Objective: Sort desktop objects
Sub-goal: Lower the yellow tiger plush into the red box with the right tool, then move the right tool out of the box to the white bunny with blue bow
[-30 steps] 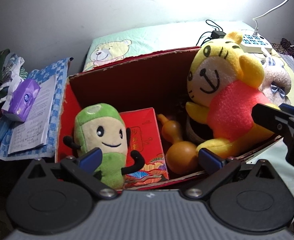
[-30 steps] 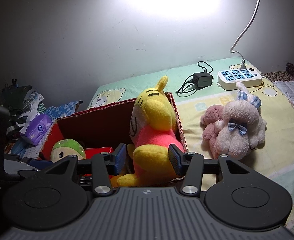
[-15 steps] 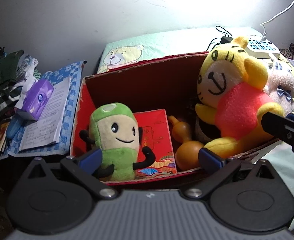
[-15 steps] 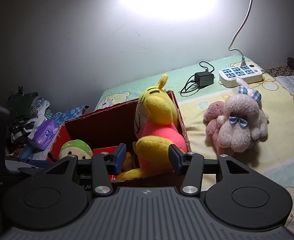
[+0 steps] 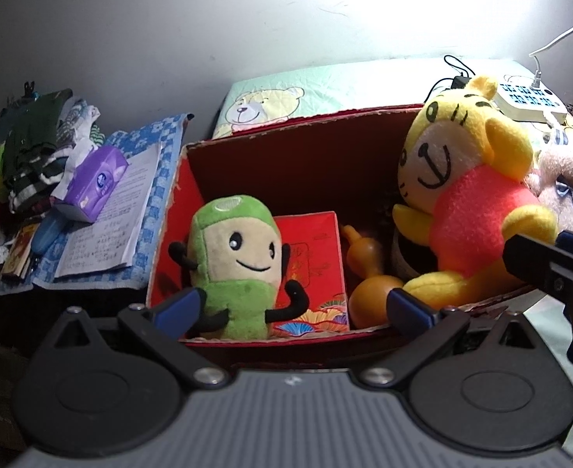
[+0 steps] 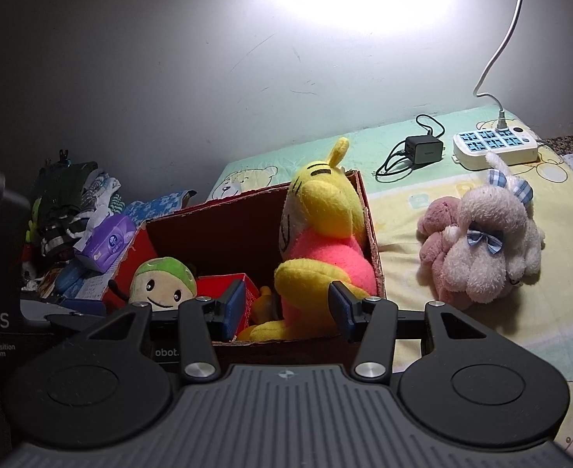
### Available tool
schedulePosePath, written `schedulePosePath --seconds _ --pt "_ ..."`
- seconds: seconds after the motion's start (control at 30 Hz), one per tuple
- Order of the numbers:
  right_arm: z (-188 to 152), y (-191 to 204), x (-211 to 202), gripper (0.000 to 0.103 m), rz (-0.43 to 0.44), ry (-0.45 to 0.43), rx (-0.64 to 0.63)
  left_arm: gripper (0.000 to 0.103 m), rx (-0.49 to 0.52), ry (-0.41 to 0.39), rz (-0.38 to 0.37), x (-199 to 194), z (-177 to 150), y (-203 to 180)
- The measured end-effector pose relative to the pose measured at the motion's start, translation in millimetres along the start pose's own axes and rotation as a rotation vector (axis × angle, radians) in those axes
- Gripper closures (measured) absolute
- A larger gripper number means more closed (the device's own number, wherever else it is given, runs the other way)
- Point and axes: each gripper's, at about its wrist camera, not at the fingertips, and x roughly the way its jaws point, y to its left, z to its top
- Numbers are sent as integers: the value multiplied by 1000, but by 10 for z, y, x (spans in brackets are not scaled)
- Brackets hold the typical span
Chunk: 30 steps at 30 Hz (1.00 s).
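Note:
A red cardboard box (image 5: 298, 138) (image 6: 372, 234) holds a green plush (image 5: 234, 257) (image 6: 161, 282) at its left, a flat red packet (image 5: 313, 261), an orange gourd (image 5: 368, 277) and a yellow tiger plush in a pink shirt (image 5: 466, 191) (image 6: 325, 230) leaning at its right end. My left gripper (image 5: 290, 310) hangs open just before the box's near wall, nothing between its fingers. My right gripper (image 6: 286, 308) is open too, near the tiger's foot without touching it. A pink-and-white bunny plush (image 6: 485, 241) (image 5: 563, 179) lies on the bedsheet right of the box.
A purple tissue pack (image 5: 95, 183) (image 6: 107, 241) lies on papers and a blue checked cloth (image 5: 146, 179) left of the box, beside piled clothes (image 5: 41, 144). A white power strip (image 6: 497, 146) and a black charger (image 6: 423, 148) sit at the back by the wall.
Both grippers have drawn back and risen from the box, so it looks smaller and further off. The right gripper no longer brackets the tiger plush. Nothing in the box has shifted.

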Motion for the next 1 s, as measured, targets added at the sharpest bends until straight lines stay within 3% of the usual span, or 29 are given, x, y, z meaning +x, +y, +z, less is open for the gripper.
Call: schedulePosePath --seconds 0.5,0.7,1.0 --pt "30 -224 -17 52 111 39 8 2 -12 -7 64 -57 13 -210" --pt "45 -437 -71 52 132 30 24 2 -18 -48 23 -204 -13 -287" --pt "129 -939 -220 52 152 17 66 3 34 -99 -61 -411 30 -771"
